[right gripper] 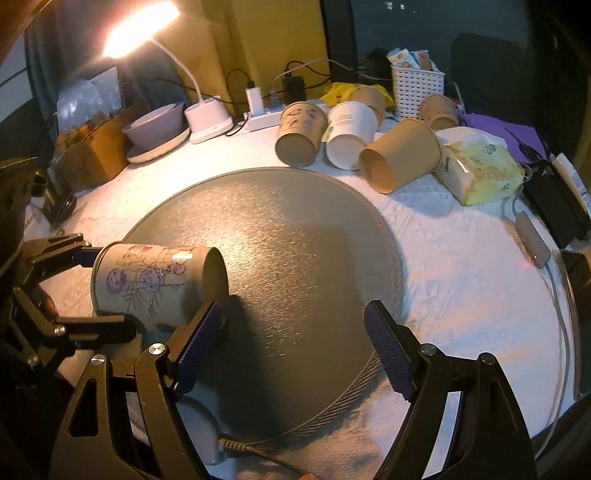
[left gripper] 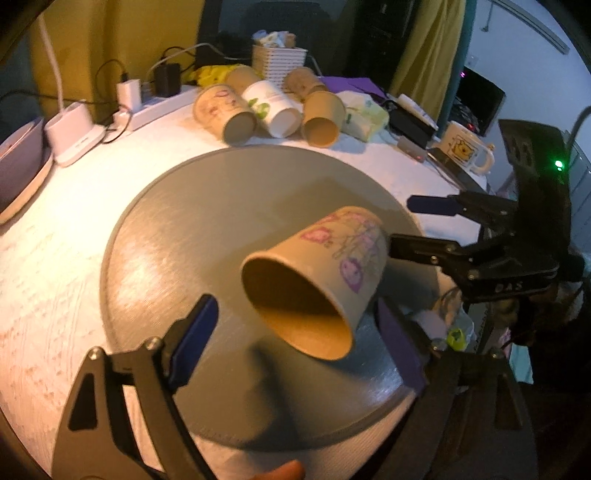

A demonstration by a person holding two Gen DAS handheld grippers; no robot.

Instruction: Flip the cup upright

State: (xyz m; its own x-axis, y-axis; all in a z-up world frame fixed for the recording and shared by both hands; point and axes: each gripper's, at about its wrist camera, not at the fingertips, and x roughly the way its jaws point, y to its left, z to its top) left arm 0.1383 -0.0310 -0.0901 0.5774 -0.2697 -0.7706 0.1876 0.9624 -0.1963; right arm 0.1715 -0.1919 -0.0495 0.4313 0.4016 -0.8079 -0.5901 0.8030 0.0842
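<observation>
One paper cup (left gripper: 317, 280), on its side over round mat's (left gripper: 207, 206) near edge. Left gripper (left gripper: 295, 343) spread around it, right gripper (right gripper: 291, 347) spread, empty. Step: grasping. Next: close, rotate upright.

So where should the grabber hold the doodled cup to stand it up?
Pinch the doodled cup across its round wall, nearer the closed bottom, coming from above. It is tipped on its side over the grey mat, and the open mouth would probably squash.

lit desk lamp (right gripper: 140, 26) | yellow curtain (left gripper: 428, 48) | white tabletop (right gripper: 461, 258)
</observation>
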